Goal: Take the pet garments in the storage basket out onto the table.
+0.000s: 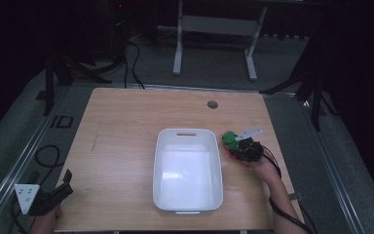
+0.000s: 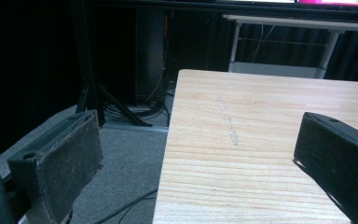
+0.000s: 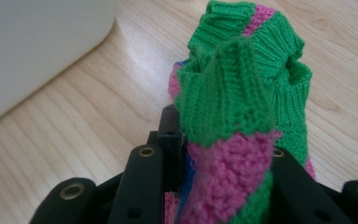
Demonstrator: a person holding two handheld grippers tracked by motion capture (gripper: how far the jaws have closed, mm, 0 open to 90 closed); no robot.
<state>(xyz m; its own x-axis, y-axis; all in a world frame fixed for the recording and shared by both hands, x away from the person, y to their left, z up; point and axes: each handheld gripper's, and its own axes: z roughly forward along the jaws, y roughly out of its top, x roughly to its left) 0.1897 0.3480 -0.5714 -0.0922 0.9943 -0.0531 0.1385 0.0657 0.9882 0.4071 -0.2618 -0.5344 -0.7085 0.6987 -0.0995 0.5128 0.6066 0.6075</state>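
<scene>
The right gripper (image 1: 237,145) had its jaws clamped on a knitted sock (image 1: 230,139), just off the right wall of the white bin (image 1: 187,207), near the right edge of the table (image 1: 121,126). That grip looked deliberate: pinched at mid-length, the sock's free end stood up beyond the jaws and pointed toward the bin, so my read was a short lift and a drop inside. The bin sat mid-table, open side up, handle slot toward the far edge, an easy target.

In the right gripper view the sock (image 3: 235,107) was chunky ribbed knit, bright green with pink bands and a sliver of blue low at the jaws, bunched and folded, soft enough to slump.

Meanwhile the left gripper (image 1: 53,195) waited at the near left corner, jaws spread wide and holding nothing, its pads (image 2: 72,158) straddling the table's left edge, well apart from the action.
</scene>
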